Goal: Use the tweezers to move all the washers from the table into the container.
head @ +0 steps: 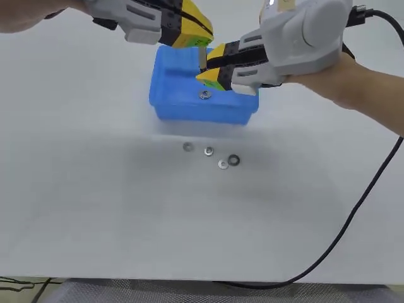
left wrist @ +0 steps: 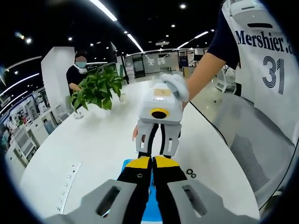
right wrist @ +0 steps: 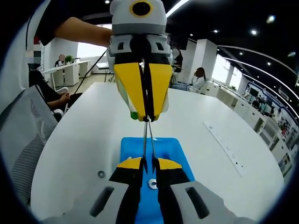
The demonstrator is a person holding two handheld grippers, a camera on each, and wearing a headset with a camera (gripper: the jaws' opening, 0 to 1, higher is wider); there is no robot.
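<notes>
Left claw directly over container, jaws shut on tweezers, which hang tips-down into it. Right claw at the container's near rim, jaws almost together, flanking the tweezer tips; cannot tell whether they press. One washer on the container floor, just below the tips. Four loose washers on the white bench just in front of the container. Black cable crosses the bench right of the container. Beyond the container: open office, strip lights, potted plant.
</notes>
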